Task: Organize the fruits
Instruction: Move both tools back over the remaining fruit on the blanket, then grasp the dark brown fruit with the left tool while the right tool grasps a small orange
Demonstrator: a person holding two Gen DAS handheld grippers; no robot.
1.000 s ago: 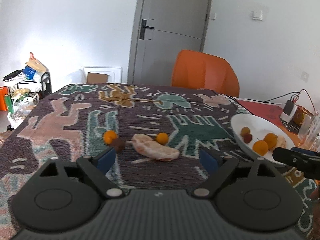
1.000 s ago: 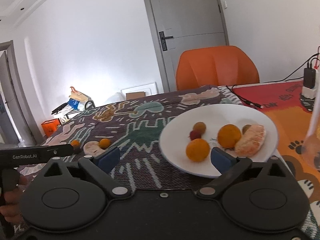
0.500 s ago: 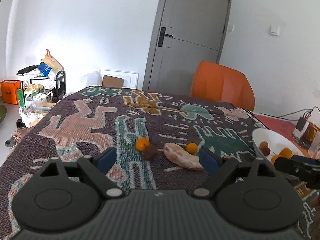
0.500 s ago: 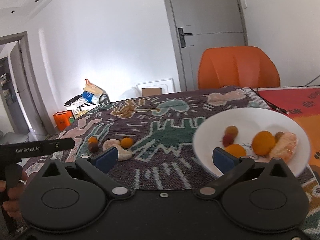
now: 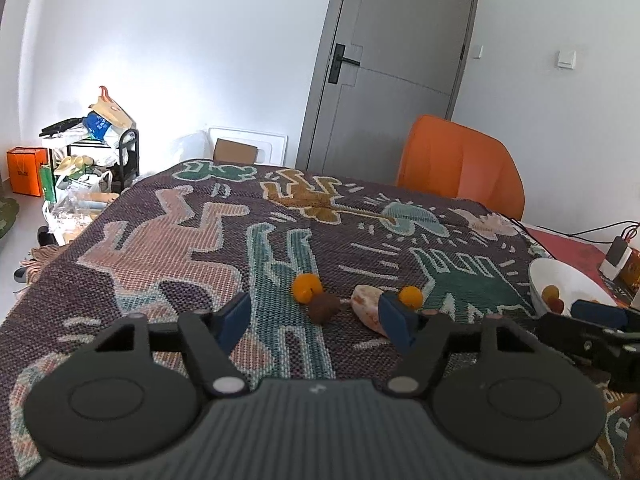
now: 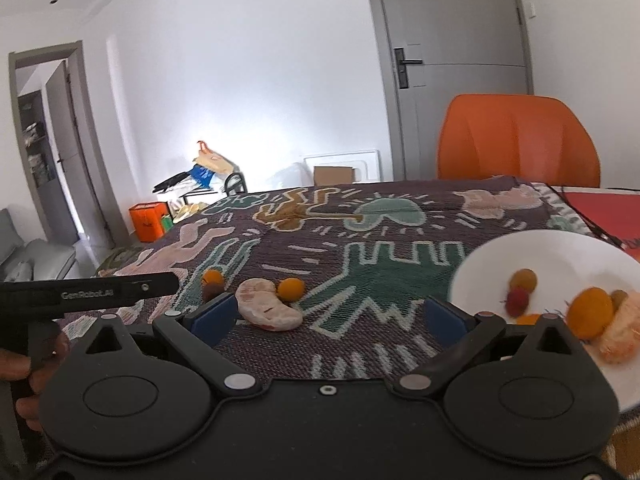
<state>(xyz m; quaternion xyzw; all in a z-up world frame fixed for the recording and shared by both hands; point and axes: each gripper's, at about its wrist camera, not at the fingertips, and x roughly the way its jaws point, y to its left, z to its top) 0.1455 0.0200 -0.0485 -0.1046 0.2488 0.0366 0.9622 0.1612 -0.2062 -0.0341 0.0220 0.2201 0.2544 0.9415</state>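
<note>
Patterned cloth covers the desk. On it lie a peeled pomelo segment, two small orange fruits and a brown fruit, close together. Only the right wrist view shows the white plate fully, holding oranges, a peeled segment and a red lychee. Left hand-held gripper and right hand-held gripper both hang spread wide, holding nothing. An orange chair stands behind.

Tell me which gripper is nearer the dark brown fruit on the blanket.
Left. The left gripper has the dark brown fruit just ahead between its open fingers; the right gripper is off toward the white plate.
</note>
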